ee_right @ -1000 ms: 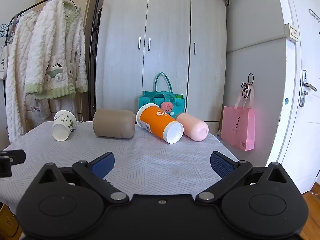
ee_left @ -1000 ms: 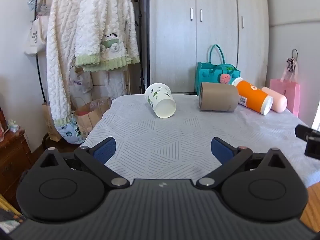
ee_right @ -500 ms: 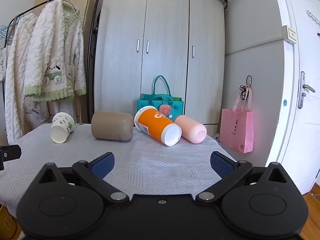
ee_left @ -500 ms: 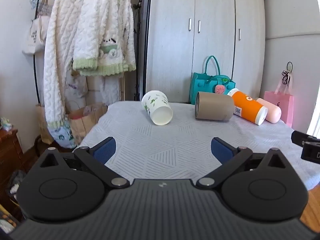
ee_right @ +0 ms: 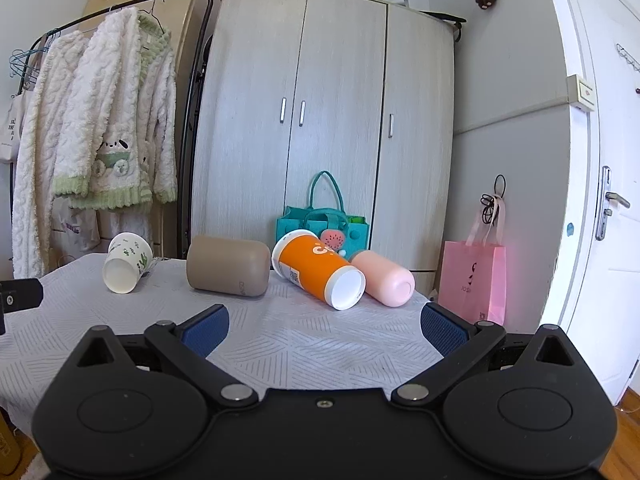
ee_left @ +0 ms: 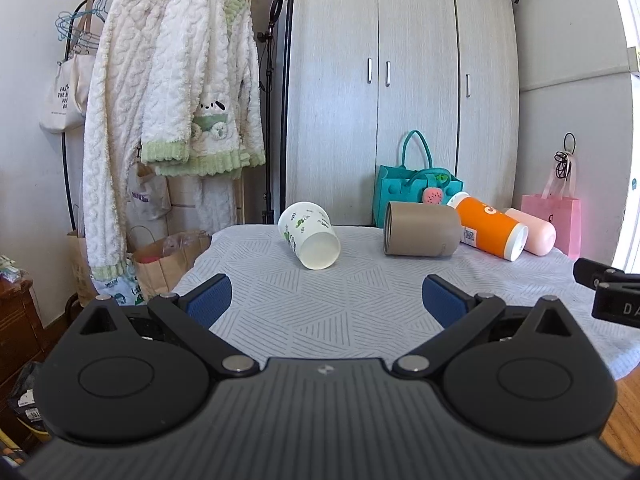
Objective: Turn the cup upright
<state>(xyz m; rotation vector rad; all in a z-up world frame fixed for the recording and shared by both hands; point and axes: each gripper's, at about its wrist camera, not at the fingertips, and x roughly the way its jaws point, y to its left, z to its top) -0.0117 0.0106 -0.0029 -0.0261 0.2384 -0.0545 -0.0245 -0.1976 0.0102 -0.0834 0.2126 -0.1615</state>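
Note:
Several cups lie on their sides on a table with a grey patterned cloth (ee_left: 340,312). A white cup with green prints (ee_left: 310,240) lies at the left, its mouth toward me. To its right lie a tan cup (ee_left: 422,234), an orange cup with a white rim (ee_left: 490,226) and a pink cup (ee_left: 534,236). The same cups show in the right wrist view: white (ee_right: 126,262), tan (ee_right: 228,266), orange (ee_right: 320,272), pink (ee_right: 386,278). My left gripper (ee_left: 326,302) is open and empty, short of the white cup. My right gripper (ee_right: 324,328) is open and empty, short of the orange cup.
A teal bag (ee_left: 416,196) stands behind the table before a grey wardrobe (ee_left: 400,100). A clothes rack with white fleece garments (ee_left: 180,100) stands at the left. A pink paper bag (ee_right: 474,284) hangs at the right by a white door (ee_right: 600,200). Paper bags (ee_left: 168,264) sit on the floor at the left.
Both wrist views have tilted upward, so more of the wardrobe and wall shows and the cups sit lower in view. The cups have not moved. Both grippers stay open.

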